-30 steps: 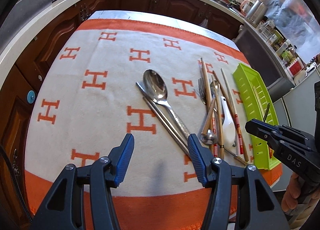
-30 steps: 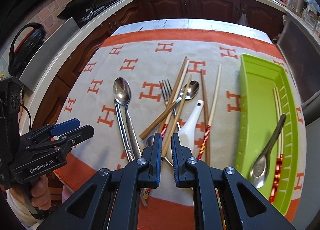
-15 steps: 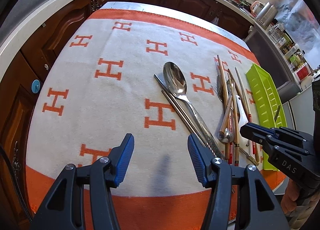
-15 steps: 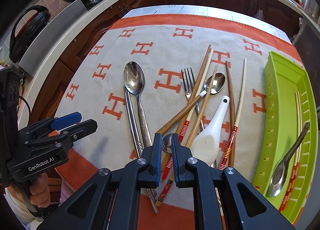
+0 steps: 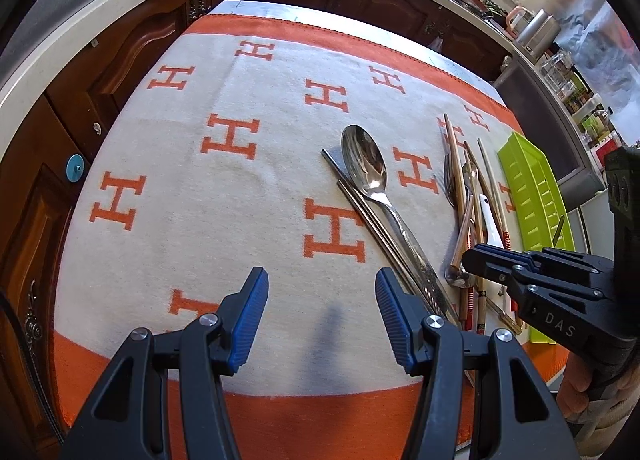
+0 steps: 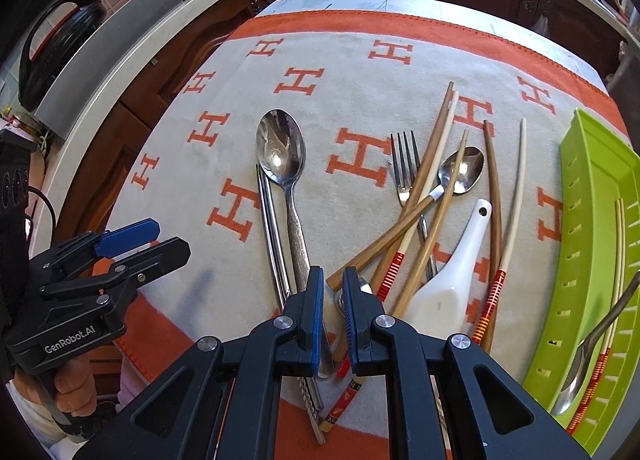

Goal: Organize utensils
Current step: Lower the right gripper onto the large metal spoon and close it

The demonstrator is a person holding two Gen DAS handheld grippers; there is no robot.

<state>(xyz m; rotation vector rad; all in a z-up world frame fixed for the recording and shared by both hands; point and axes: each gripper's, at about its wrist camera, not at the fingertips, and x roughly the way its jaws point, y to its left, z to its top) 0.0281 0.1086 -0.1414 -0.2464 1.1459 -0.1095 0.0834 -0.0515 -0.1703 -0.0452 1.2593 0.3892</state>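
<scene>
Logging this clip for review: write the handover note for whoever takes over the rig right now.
Left gripper: open, empty, above the cloth.
Right gripper: fingers nearly shut, nothing visibly held, low over the pile's near ends.
Done: green tray holds a spoon and chopsticks.
Left on the cloth: large spoon, metal chopsticks, fork, small spoon, white soup spoon, wooden chopsticks.

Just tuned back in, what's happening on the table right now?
Utensils are being sorted from the cloth into the green tray, which already holds a spoon and a pair of chopsticks. The right gripper, fingers nearly closed with nothing visibly held, hovers low over the near end of the pile of chopsticks, spoons and a fork. The left gripper is open and empty over bare cloth beside the big spoon.
</scene>
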